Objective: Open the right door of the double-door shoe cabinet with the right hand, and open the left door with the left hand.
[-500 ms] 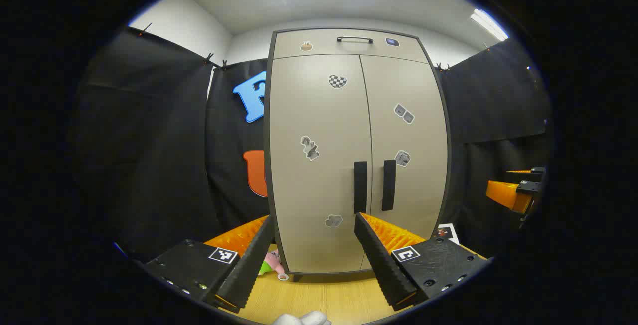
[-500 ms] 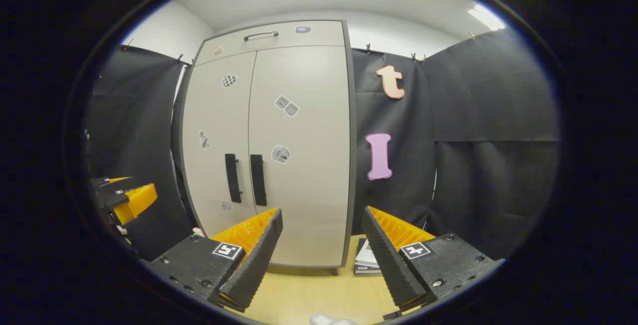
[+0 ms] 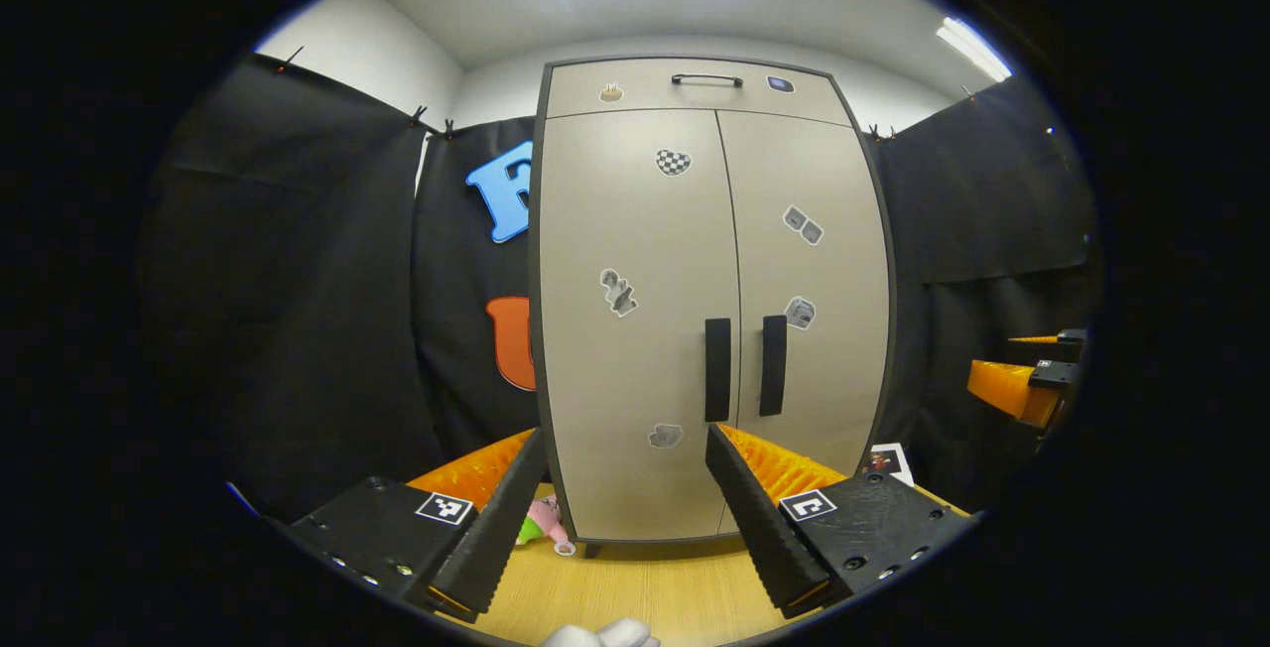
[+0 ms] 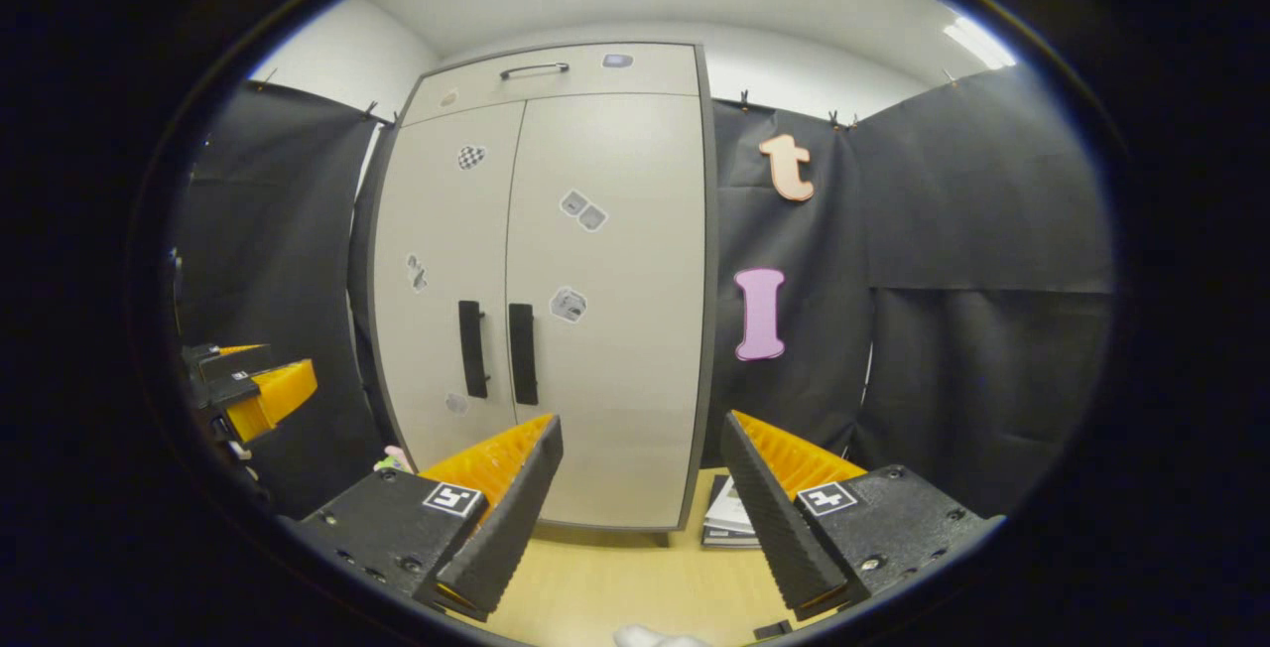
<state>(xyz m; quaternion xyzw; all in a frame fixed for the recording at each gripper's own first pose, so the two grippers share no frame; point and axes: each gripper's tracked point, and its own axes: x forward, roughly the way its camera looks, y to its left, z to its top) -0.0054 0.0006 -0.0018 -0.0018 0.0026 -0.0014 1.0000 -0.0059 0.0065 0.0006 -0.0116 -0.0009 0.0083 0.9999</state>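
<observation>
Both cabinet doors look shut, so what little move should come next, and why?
Probably bring the right gripper forward and leftward to the right door's handle. Both doors are closed, both grippers are open and apart from the shoe cabinet, and the task opens the right door first. The left gripper can wait.

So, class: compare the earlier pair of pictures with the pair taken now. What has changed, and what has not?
Very little. In the right gripper view the cabinet sits slightly further right, so the right hand-held gripper turned a touch left. The left hand-held gripper barely shifted. Both are open, holding nothing; both doors shut, handles untouched.
</observation>
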